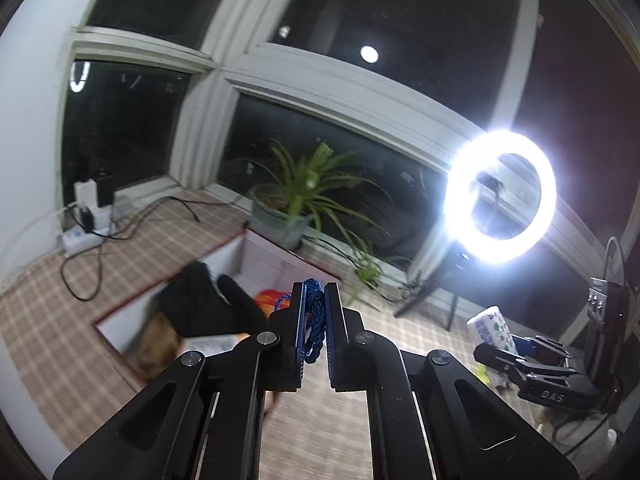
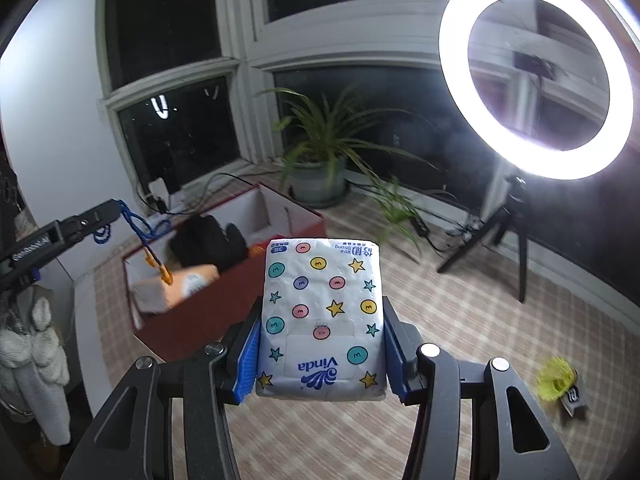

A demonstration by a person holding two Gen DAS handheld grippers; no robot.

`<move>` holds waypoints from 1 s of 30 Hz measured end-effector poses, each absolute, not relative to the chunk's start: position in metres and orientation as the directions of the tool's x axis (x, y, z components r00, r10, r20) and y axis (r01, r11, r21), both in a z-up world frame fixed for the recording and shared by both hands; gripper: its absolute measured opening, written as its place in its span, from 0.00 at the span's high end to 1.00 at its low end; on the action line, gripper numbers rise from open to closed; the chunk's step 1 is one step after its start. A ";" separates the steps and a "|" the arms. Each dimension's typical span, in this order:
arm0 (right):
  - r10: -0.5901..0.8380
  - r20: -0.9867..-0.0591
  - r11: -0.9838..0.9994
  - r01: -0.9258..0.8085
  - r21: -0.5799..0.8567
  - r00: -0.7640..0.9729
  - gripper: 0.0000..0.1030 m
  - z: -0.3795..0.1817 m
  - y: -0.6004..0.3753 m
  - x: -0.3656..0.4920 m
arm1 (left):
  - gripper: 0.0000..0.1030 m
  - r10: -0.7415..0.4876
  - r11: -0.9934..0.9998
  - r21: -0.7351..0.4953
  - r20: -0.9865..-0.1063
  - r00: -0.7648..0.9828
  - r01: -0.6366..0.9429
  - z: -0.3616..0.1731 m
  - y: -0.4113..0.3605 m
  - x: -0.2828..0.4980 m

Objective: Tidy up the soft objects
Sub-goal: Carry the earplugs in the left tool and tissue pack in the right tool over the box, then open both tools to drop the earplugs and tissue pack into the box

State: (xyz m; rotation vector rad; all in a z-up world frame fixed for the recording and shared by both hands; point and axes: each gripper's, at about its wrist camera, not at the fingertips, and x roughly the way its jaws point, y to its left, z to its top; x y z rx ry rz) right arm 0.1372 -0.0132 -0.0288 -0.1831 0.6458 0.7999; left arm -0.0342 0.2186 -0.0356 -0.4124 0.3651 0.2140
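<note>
Tissue pack (image 2: 322, 316) squeezed in your right gripper (image 2: 320, 344), above mat, short of red box (image 2: 224, 312). Left gripper (image 1: 316, 320) pinches blue cord (image 1: 314, 320) tight; dangling loops could snag box rim.

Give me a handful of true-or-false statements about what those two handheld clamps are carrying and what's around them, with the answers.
1. The right gripper holds a Vinda tissue pack. True.
2. The left gripper is wide open and empty. False: it is shut on a blue braided cord.
3. The ring light is switched off. False: it glows brightly.
4. The red box already holds a black item and an orange one. True.
5. A potted plant stands by the window behind the box. True.
6. The tissue pack lies inside the box. False: it is held up outside it.
</note>
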 end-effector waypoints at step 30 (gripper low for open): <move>0.597 -0.694 0.600 -0.798 0.053 0.402 0.50 -0.061 0.192 0.148 | 0.83 0.109 0.836 -0.411 -0.524 0.845 -0.363 -0.076 0.336 -0.022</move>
